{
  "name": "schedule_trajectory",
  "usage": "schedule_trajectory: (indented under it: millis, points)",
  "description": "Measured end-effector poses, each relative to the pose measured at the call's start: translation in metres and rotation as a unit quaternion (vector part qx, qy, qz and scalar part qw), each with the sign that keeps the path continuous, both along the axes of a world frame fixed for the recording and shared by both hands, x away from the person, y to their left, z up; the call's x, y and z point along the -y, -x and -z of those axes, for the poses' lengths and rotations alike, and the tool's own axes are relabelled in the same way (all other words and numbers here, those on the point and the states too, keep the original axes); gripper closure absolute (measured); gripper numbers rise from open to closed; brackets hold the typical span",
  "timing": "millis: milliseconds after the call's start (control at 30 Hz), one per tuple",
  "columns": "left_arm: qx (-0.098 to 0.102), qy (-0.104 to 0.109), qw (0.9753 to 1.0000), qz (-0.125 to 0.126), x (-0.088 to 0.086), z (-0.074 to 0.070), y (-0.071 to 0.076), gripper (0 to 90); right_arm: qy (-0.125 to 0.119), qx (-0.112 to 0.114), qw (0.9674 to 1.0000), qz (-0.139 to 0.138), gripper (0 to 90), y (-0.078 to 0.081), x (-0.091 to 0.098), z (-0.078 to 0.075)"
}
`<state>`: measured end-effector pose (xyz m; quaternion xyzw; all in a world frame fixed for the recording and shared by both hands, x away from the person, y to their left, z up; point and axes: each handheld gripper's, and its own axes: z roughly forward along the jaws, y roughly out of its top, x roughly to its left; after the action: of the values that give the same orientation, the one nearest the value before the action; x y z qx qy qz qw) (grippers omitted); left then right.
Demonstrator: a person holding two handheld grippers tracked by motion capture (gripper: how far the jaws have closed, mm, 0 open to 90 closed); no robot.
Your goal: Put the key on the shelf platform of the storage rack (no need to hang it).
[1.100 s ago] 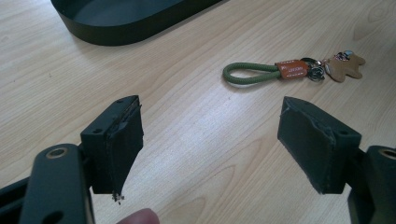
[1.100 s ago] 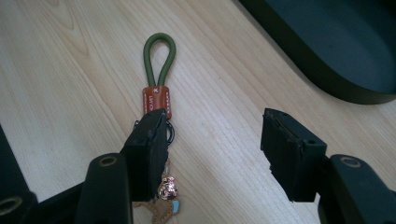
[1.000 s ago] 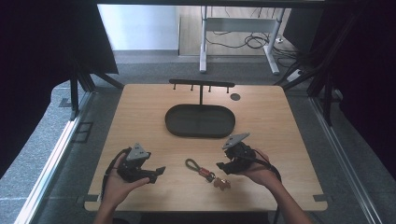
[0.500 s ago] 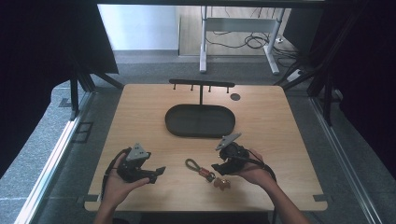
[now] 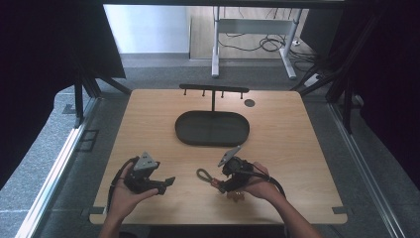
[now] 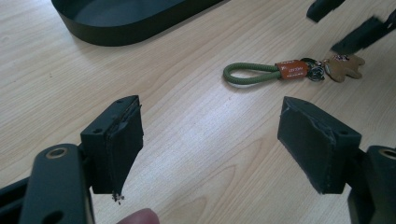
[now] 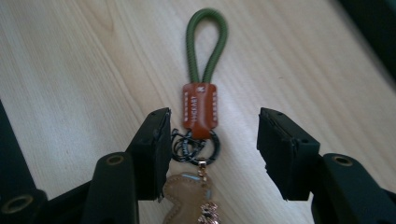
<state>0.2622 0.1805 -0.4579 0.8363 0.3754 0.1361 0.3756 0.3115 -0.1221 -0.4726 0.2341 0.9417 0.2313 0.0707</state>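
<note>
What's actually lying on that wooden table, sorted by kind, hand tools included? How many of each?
Keychains: 1, keychain with green cord loop, orange tab and tan charm
Trays: 1, black oval tray
Racks: 1, black peg rack
Hand-held grippers: 2, left gripper, right gripper, which has just been closing around the keychain, not yet pressing it
Total: 5

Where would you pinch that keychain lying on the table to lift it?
Pinch the orange leather tab of the keychain from straight above, as the right gripper straddles it. It's the stiffest, flattest part; the green loop and rings would flop.
</note>
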Motion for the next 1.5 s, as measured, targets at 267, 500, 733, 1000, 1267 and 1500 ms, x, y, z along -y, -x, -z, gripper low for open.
schedule_trajectory:
  millis: [267,500,733,1000,1267,1500]
  points:
    - [0.002,0.003,1.0000,0.000,-0.002,-0.001,0.000,22.7,0.016,-0.008,0.9998,-0.005,49.0,-0.001,-0.012,0.012]
    - [0.003,0.004,1.0000,-0.001,-0.003,-0.002,0.001,22.6,0.026,-0.018,0.9994,-0.016,51.1,-0.004,-0.021,0.020]
    - [0.004,0.004,1.0000,0.000,-0.003,-0.002,0.001,22.6,0.038,-0.021,0.9988,-0.022,52.6,-0.005,-0.027,0.026]
    - [0.005,0.007,1.0000,0.000,-0.004,-0.004,0.002,22.6,0.050,-0.020,0.9983,-0.020,54.1,-0.007,-0.031,0.030]
    - [0.005,0.007,1.0000,-0.002,-0.004,-0.003,0.001,22.6,0.062,-0.018,0.9978,-0.017,57.3,-0.008,-0.033,0.034]
    - [0.005,0.007,1.0000,-0.002,-0.005,-0.004,0.001,22.6,0.061,-0.020,0.9978,-0.016,61.3,-0.008,-0.033,0.034]
